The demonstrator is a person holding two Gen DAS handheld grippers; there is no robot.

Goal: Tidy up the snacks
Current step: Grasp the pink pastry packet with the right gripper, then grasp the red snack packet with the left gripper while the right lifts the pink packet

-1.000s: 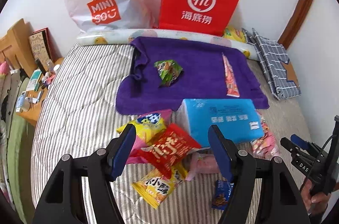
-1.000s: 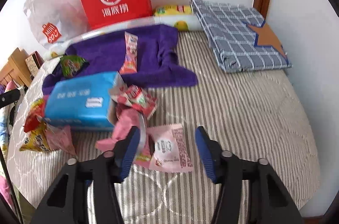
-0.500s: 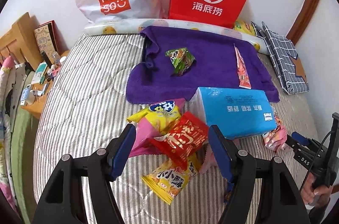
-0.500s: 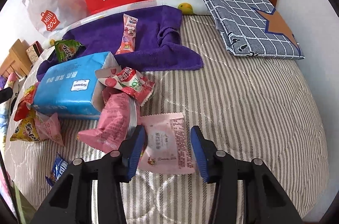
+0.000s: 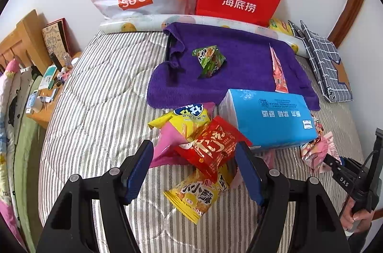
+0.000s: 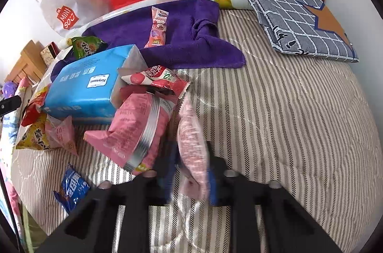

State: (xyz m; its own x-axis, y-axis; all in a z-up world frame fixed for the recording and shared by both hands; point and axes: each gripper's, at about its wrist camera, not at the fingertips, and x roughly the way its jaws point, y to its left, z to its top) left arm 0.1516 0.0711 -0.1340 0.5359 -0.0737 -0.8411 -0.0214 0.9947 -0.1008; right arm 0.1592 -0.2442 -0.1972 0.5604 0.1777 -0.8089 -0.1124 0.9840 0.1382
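Now my right gripper (image 6: 191, 171) has just clenched its fingers on the pale pink packet (image 6: 192, 145); my left gripper (image 5: 195, 171) hangs released over the bed (image 5: 100, 95)

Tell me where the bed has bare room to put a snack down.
The striped bedspread lies bare between the purple towel and the checked pillow, and toward the bedside table in the left view. It is crowded beside the blue tissue pack, where the snack packets pile up.
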